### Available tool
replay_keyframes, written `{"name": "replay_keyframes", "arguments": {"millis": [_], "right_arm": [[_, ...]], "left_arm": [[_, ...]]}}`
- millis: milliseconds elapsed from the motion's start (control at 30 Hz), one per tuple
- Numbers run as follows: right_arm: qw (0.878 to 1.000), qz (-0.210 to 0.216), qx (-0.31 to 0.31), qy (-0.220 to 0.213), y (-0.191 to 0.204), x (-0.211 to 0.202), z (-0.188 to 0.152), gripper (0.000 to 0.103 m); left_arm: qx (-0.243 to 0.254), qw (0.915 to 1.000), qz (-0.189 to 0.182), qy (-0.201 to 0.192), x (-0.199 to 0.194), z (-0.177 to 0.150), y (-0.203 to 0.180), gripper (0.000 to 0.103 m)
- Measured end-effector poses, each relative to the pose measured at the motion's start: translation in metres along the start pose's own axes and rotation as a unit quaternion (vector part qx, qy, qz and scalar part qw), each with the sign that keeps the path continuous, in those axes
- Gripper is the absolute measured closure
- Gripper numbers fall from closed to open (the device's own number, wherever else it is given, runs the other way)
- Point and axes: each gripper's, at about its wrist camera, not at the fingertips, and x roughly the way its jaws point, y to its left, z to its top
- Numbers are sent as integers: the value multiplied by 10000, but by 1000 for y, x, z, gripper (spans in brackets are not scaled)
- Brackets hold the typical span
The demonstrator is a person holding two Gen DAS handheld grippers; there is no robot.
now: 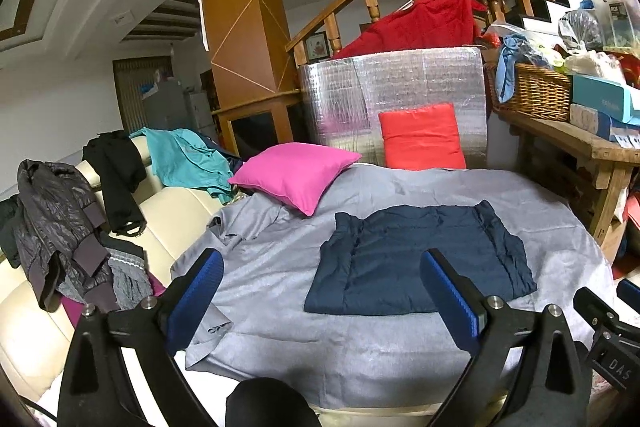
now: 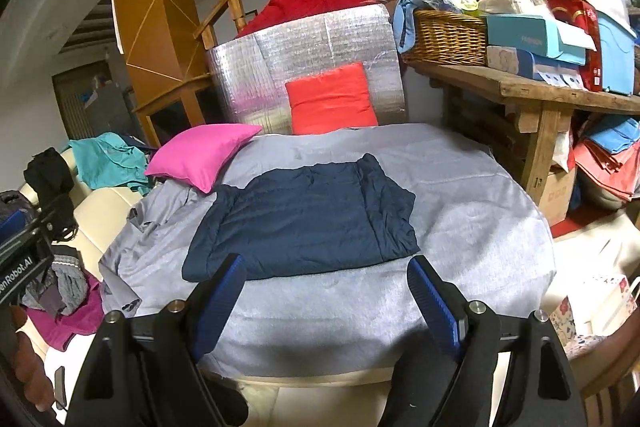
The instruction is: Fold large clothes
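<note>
A navy padded garment (image 1: pixel 420 259) (image 2: pixel 304 219) lies folded into a flat rectangle on the grey sheet (image 1: pixel 400 347) (image 2: pixel 460 227) of the bed. My left gripper (image 1: pixel 324 271) hovers open over the sheet in front of the garment's near edge, blue pads (image 1: pixel 196 291) wide apart, nothing between them. In the right wrist view my right gripper (image 2: pixel 324 275) is open too, just short of the garment's near edge, with its jaws empty. The other gripper's black body shows at each view's side edge (image 1: pixel 604 331) (image 2: pixel 24 255).
A pink cushion (image 1: pixel 292 175) (image 2: pixel 200 155) and a red-orange cushion (image 1: pixel 420 137) (image 2: pixel 330 99) rest at the bed's far side against a silver foil board (image 1: pixel 360 95). More clothes drape the cream sofa (image 1: pixel 60 227) on the left. A loaded wooden table (image 2: pixel 540 95) stands right.
</note>
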Motion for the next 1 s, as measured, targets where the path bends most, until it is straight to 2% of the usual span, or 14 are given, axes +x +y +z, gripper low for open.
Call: {"name": "replay_keyframes", "arguments": {"millis": [333,1000], "right_arm": [[10000,27,-48,11,10,-1,-2,17],[9999,58,-45,71,7,4,0,17]], "left_arm": [[-40,10000,-23,42,1,-1,6,4],[-116,9999,14,83,5,-3,13,4]]}}
